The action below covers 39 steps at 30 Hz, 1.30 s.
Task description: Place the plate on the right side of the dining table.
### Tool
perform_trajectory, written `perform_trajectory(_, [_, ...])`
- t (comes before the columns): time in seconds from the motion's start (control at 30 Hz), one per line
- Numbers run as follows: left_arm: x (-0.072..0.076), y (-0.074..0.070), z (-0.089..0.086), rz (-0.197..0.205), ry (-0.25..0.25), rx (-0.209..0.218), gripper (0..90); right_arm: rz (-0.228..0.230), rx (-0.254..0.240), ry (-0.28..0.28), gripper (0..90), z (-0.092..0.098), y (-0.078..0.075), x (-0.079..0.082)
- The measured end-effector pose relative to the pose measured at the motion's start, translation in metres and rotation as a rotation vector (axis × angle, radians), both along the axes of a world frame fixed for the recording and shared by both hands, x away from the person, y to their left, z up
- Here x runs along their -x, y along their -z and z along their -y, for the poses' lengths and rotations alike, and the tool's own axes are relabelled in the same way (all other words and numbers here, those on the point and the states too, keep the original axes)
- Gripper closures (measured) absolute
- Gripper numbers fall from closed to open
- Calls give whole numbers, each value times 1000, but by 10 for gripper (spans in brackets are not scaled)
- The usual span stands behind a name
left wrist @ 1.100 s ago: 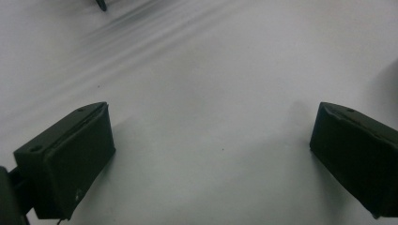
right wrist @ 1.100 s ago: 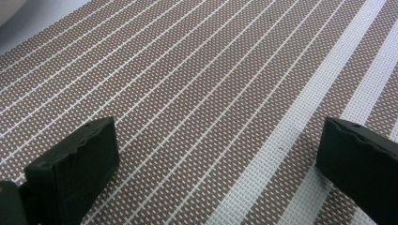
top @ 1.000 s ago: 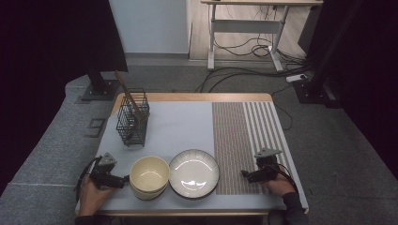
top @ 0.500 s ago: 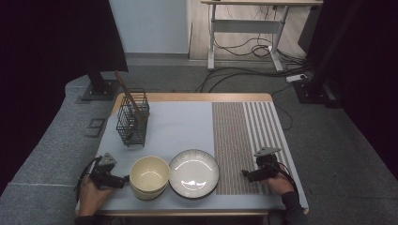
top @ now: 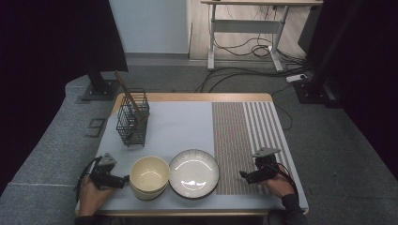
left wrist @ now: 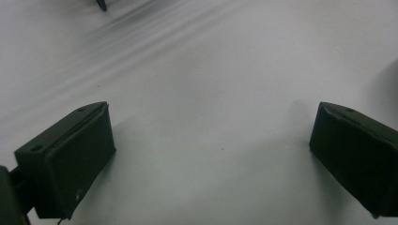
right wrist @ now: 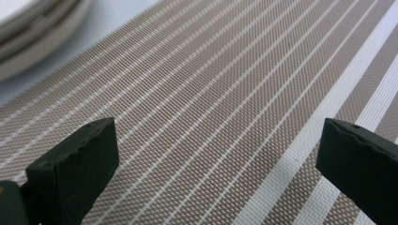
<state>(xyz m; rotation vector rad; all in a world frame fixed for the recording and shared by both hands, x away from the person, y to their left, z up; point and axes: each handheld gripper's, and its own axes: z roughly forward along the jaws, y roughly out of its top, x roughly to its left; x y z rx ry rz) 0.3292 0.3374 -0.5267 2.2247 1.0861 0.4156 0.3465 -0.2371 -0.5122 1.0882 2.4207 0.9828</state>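
Grey carpet surrounds a wooden-edged table (top: 197, 97) that carries a smooth pale blue-grey mat (top: 178, 126) on its left and middle and a woven brown placemat (top: 244, 140) with thin white stripes on its right. In the right gripper view the weave of that placemat (right wrist: 225, 103) reads as a fine mesh, the stripes widening toward one side.

Near the front edge stands a cream bowl (top: 149, 176), round, deep and matte, which looks like more than one bowl nested. Touching or just beside it to the right lies a glossy off-white plate (top: 194, 173), shallow, with a ribbed rim. A black wire basket (top: 133, 123) sits farther back on the left, upright, with a brown wooden stick (top: 127, 93) leaning out of it.

The left gripper (top: 123, 179) lies low on the mat just left of the bowl, pointing at it; its own view shows the left gripper (left wrist: 211, 154) with its two black blocky jaws spread wide over bare mat, nothing between them. The right gripper (top: 244, 175) rests on the striped placemat, near the plate's right side but apart from it; the right gripper (right wrist: 216, 164) likewise has its jaws wide apart and empty.

Stacked pale rims (right wrist: 37, 33) sit blurred at that view's top-left corner, cut off by the frame. Whether bowl and plate actually touch is hard to judge.
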Motion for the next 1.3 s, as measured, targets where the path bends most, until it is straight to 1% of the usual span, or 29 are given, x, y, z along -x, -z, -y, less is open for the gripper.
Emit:
perform_trajectory(0.03, [0, 0, 0, 0, 0, 0, 2, 25, -13, -13, 0, -2, -5, 4])
perform_trajectory(0.07, [0, 0, 0, 0, 0, 0, 2, 25, -13, -13, 0, -2, -5, 4])
perform_trajectory(0.1, [0, 0, 0, -1, 0, 1, 2, 22, -15, -13, 0, -4, -9, 8])
perform_trajectory(0.17, [0, 0, 0, -1, 0, 1, 2, 25, -9, -16, 0, -5, -11, 9])
perform_trajectory(0.2, [0, 0, 0, -1, 0, 0, 2, 45, 14, -31, 0, -8, -15, 14])
perform_trajectory(0.23, [0, 0, 0, 0, 0, 1, 2, 57, 24, -39, 0, -9, -16, 15])
perform_trajectory(0.27, [0, 0, 0, 0, 0, 1, 2, 57, 24, -39, 0, -9, -16, 15])
perform_trajectory(0.3, [0, 0, 0, 0, 0, 1, 2, 74, 48, -55, 0, -14, -21, 19])
perform_trajectory(0.33, [0, 0, 0, 0, 0, 0, 2, 74, 48, -55, 0, -14, -21, 19])
perform_trajectory(0.4, [0, 0, 0, -1, 0, 1, 2, 86, 77, -69, 6, -17, -24, 22])
perform_trajectory(0.43, [0, 0, 0, -1, 0, 1, 1, 102, 105, -82, 19, -21, -28, 26])
perform_trajectory(0.47, [0, 0, 0, -2, 0, 1, 2, 100, 115, -86, 23, -22, -29, 28])
perform_trajectory(0.5, [0, 0, 0, -2, 0, 2, 2, 100, 115, -86, 23, -22, -29, 28])
perform_trajectory(0.53, [0, 0, 0, -2, 0, 1, 1, 105, 130, -89, 23, -23, -30, 29])
perform_trajectory(0.6, [0, 0, 0, -2, 0, 1, 1, 103, 153, -116, 9, -27, -32, 35])
perform_trajectory(0.67, [0, 0, 0, -2, 0, 1, 1, 102, 157, -121, 10, -27, -32, 36])
perform_trajectory(0.7, [0, 0, 0, -2, 0, 1, 2, 110, 170, -130, 13, -29, -33, 40])
perform_trajectory(0.77, [0, 0, 0, -2, 0, 2, 2, 115, 179, -134, 17, -29, -33, 42])
perform_trajectory(0.8, [0, 0, 0, -2, 0, 1, 1, 125, 207, -142, 25, -31, -34, 46])
perform_trajectory(0.83, [0, 0, 0, -2, 0, 1, 1, 125, 207, -142, 25, -31, -34, 46])
perform_trajectory(0.87, [0, 0, 0, -2, 0, 1, 1, 148, 253, -142, 43, -33, -34, 50])
perform_trajectory(0.9, [0, 0, 0, -2, 0, 1, 1, 148, 253, -142, 43, -33, -34, 50])
perform_trajectory(0.97, [0, 0, 0, -2, 0, 1, 1, 170, 282, -139, 70, -35, -35, 53])
perform_trajectory(1.0, [0, 0, 0, -2, 0, 1, 2, 207, 330, -141, 109, -38, -37, 58])
perform_trajectory(1.03, [0, 0, 0, -2, 0, 1, 2, 207, 330, -141, 109, -38, -37, 58])
perform_trajectory(1.07, [0, 0, 0, -1, 0, 1, 2, 227, 350, -144, 128, -41, -39, 61])
perform_trajectory(1.13, [0, 0, 0, -2, 0, 1, 2, 236, 359, -144, 134, -43, -40, 64])
perform_trajectory(1.23, [0, 0, 0, -1, 0, 1, 2, 279, 422, -162, 139, -51, -40, 72])
perform_trajectory(1.3, [0, 0, 0, -1, 0, 1, 2, 288, 448, -172, 141, -55, -40, 76])
